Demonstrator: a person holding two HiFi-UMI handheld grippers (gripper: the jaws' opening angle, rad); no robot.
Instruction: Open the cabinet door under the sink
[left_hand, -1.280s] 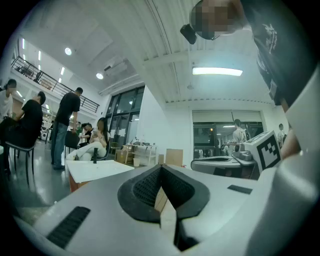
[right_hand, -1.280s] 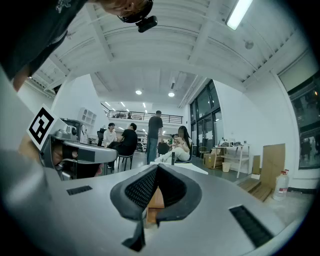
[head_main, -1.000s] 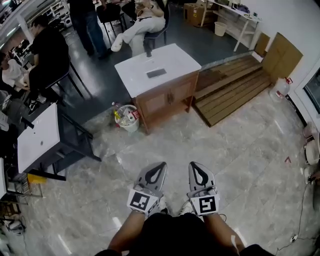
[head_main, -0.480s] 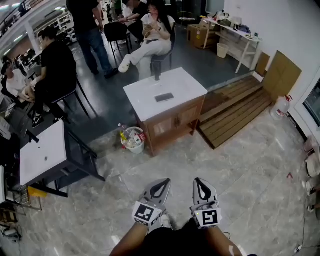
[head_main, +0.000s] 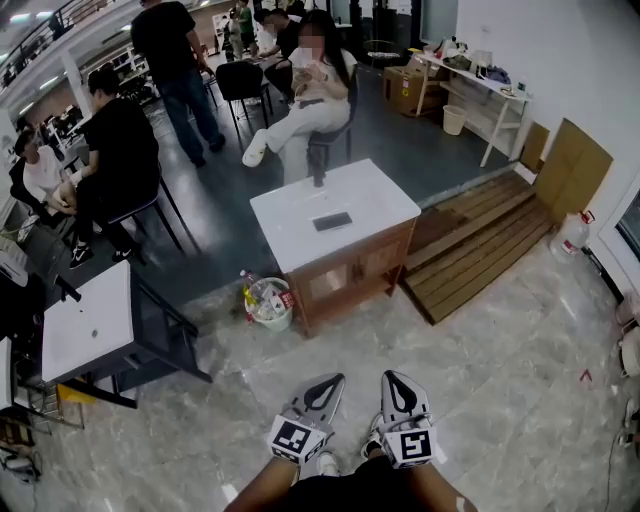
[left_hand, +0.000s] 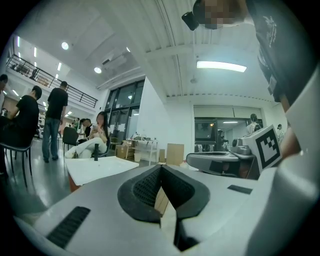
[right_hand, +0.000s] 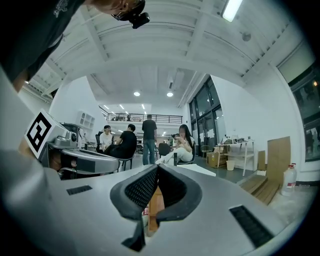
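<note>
both the left tool and right tool are pointing level at 6 o'clock, jaws pressed together and empty, well apart from the cabinet at 12. its doors are facing them, shut. likely best: closing in low, skirting the bin, and opening one tool before reaching a door's handle.

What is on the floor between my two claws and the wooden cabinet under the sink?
Head view: only bare marble floor lies between the left claw, the right claw and the cabinet. The waste bin stands beside the cabinet, off that line.
</note>
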